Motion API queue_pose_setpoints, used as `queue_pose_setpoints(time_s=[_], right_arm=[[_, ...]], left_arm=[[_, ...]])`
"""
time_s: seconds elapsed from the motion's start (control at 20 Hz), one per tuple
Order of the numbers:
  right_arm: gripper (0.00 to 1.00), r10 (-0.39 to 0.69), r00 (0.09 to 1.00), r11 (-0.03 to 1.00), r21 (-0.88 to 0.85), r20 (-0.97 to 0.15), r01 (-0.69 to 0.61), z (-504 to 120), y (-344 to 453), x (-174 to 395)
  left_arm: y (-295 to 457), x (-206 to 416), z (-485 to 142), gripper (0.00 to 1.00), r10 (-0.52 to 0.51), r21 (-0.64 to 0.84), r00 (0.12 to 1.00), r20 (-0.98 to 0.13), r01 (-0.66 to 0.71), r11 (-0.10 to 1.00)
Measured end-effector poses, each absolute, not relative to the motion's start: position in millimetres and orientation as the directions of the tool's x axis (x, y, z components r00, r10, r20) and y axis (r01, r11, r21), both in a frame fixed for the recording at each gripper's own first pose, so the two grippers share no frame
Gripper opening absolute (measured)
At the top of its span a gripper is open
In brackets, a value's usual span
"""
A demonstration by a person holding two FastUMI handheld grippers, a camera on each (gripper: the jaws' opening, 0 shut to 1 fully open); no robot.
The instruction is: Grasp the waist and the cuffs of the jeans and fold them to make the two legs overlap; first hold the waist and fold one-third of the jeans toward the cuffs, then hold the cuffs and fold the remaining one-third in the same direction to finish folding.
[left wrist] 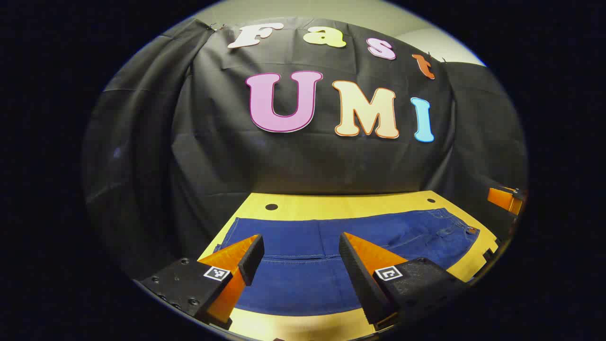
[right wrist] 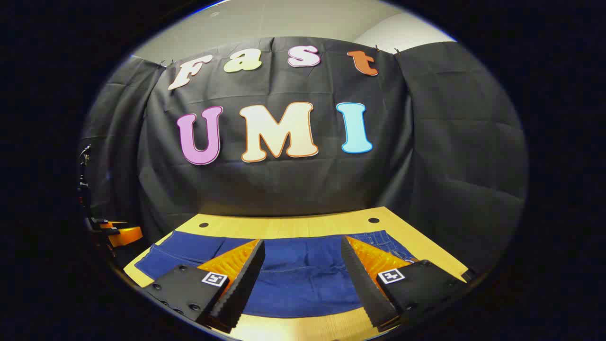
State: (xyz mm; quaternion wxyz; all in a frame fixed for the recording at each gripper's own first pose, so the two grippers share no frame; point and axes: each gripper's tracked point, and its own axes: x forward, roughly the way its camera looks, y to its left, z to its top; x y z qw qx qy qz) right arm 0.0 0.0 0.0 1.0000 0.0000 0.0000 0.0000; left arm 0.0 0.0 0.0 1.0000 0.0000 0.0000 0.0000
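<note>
Dark blue jeans (left wrist: 303,265) lie flat across the yellow wooden table (left wrist: 331,208), the two legs side by side. In the left gripper view the waist with its button (left wrist: 466,232) lies at the right and the cuffs (left wrist: 227,237) at the left. My left gripper (left wrist: 300,251) hovers open above the legs, nothing between its orange fingers (left wrist: 364,253). In the right gripper view the same jeans (right wrist: 303,279) spread below my right gripper (right wrist: 303,255), which is also open and holds nothing. The waist end (right wrist: 388,241) lies just beyond its right finger.
The table has two dark round holes (left wrist: 271,207) near its far edge, close to the black cloth wall. The other gripper's orange finger (left wrist: 504,199) shows at the far right of the left gripper view, and orange parts (right wrist: 120,234) show at the far left of the right gripper view.
</note>
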Motion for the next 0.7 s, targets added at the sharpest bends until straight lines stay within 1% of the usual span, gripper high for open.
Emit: queue_pose_setpoints(time_s=[0.25,0.45,0.7], right_arm=[[0.99,0.006,1.000,1.000,-0.019,-0.002,-0.006,2.3,5.4,-4.1],[0.99,0.006,1.000,0.999,-0.045,-0.010,-0.007,-0.2,8.5,-7.0],[0.99,0.018,1.000,0.999,-0.044,-0.010,-0.018,1.1,17.0,-7.6]], left_arm=[[-1.2,1.8,-1.1,0.95,-0.012,-0.001,1.000,0.008,0.012,1.000],[-1.4,0.9,-7.4,0.95,-0.022,-0.029,1.000,0.002,0.022,0.999],[8.8,-0.2,-11.6,0.95,-0.013,-0.033,1.000,0.004,0.013,0.999]])
